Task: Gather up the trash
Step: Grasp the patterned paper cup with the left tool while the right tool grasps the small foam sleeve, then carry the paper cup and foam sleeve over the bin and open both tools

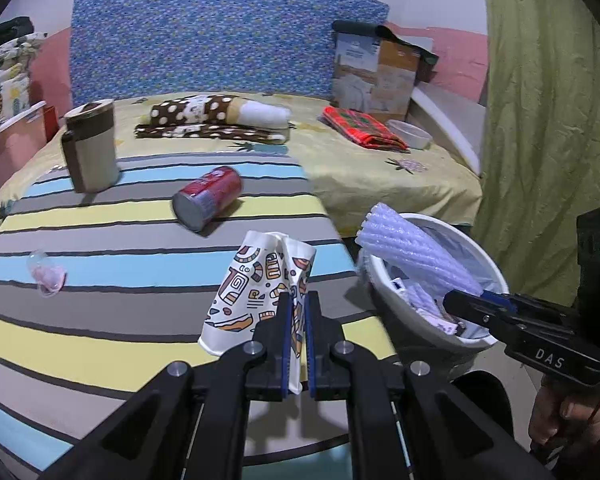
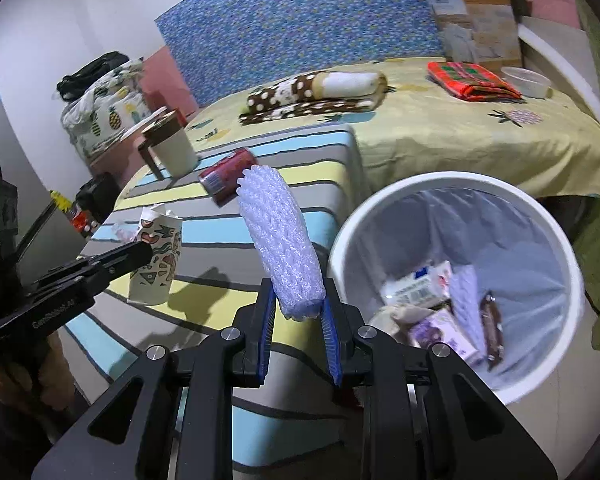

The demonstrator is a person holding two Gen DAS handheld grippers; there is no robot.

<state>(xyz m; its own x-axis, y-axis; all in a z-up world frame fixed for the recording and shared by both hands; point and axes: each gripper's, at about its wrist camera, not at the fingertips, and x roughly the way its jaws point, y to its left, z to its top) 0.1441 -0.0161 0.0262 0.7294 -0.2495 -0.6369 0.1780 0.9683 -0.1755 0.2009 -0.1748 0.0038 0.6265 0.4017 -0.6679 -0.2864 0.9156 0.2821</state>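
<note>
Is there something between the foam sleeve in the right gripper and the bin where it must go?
Nothing visible. The right gripper holds the foam sleeve beside the bin, whose mouth is open, with only a few pieces of trash low inside.

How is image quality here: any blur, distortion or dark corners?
Left wrist view: sharp, fisheye-bent striped cloth, dark corners, crumpled patterned paper cup casts little shadow. Right wrist view: white lined bin slightly motion-blurred, pale foam net sleeve sharp.
</note>
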